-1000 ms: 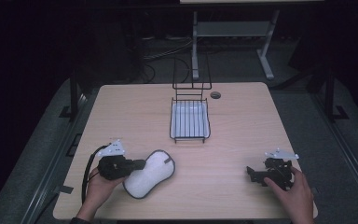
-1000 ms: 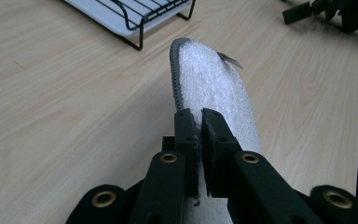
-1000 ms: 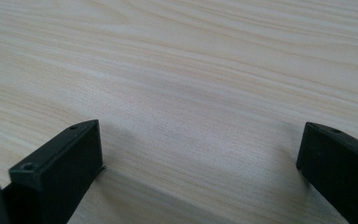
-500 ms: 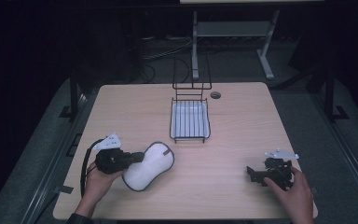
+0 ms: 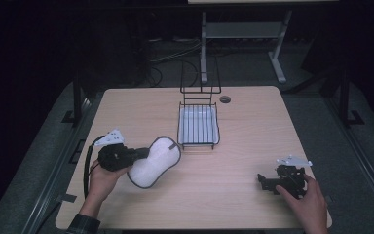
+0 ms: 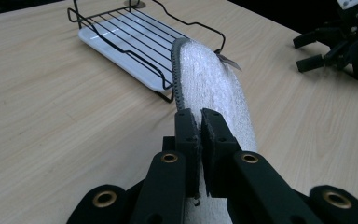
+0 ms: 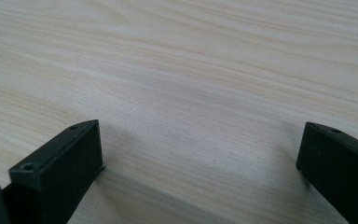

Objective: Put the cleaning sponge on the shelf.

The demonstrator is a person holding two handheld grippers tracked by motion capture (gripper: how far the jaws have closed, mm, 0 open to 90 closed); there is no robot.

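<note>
no readable text, labels, brands, numbers or signs on anything in view

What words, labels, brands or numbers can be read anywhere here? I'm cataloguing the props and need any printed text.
None can be read.
The small grey tag on the white peanut-shaped sponge pad with grey edging shows no legible print.
The black wire rack over a white tray and the pale wooden table carry no visible text.
</note>
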